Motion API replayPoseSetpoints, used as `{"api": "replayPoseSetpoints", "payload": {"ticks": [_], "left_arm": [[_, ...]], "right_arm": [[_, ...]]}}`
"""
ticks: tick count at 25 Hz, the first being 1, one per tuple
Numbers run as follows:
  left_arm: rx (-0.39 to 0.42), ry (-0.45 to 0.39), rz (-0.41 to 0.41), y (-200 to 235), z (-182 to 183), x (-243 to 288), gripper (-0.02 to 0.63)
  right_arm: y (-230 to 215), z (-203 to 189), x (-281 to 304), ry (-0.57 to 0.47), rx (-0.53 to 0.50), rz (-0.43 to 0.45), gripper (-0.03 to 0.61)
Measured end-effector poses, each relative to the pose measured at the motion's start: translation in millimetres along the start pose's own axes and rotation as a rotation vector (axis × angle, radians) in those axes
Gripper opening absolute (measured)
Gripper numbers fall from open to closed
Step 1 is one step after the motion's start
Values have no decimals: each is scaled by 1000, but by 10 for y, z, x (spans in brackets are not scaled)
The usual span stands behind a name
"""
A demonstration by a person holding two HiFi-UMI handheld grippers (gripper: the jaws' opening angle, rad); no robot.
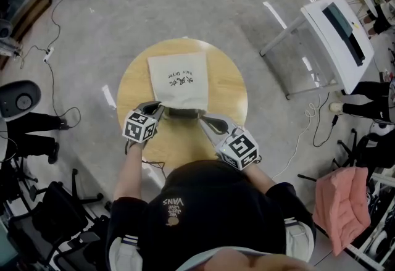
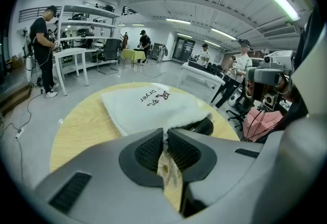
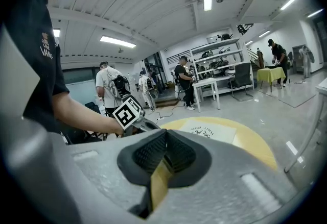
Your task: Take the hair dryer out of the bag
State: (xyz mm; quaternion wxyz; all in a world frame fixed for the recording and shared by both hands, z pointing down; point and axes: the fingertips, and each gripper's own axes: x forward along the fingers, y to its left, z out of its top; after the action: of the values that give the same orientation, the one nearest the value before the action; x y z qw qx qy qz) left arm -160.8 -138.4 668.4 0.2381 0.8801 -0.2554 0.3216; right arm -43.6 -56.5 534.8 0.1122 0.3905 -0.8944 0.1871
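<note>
A white cloth bag [image 1: 178,80] with dark print lies flat on the round wooden table [image 1: 229,87], its mouth toward me. The black hair dryer [image 1: 182,113] shows in that mouth, and it is also in the left gripper view [image 2: 202,126] just past the jaws. My left gripper [image 1: 159,108] is shut on the bag's near left edge, with white fabric [image 2: 164,133] pinched between its pads. My right gripper [image 1: 202,118] is at the bag's near right corner. Its jaws [image 3: 164,149] are shut with nothing seen between them. From that view the bag [image 3: 207,130] lies ahead.
A white machine on a stand [image 1: 339,29] is to the right of the table, with a pink cloth [image 1: 342,205] nearer me. Dark chairs [image 1: 24,100] and floor cables [image 1: 55,54] are on the left. Several people stand farther off in the room.
</note>
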Motion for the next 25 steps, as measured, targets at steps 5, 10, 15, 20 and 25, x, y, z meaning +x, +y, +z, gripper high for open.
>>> {"api": "replayPoseSetpoints", "payload": {"ticks": [5, 10, 15, 20, 25], "left_arm": [[-36, 10, -2, -10, 13, 20, 38], [-38, 29, 1, -12, -2, 21, 38], [-27, 34, -1, -18, 6, 27, 38], [-24, 39, -6, -21, -7, 20, 38], [-15, 39, -9, -20, 3, 19, 38]], "right_arm": [[81, -100, 79, 15, -32, 39, -2], [166, -290, 218, 69, -84, 59, -2], [266, -480, 387, 129, -132, 93, -2], [308, -608, 529, 169, -168, 118, -2], [353, -679, 653, 198, -201, 144, 0]]}}
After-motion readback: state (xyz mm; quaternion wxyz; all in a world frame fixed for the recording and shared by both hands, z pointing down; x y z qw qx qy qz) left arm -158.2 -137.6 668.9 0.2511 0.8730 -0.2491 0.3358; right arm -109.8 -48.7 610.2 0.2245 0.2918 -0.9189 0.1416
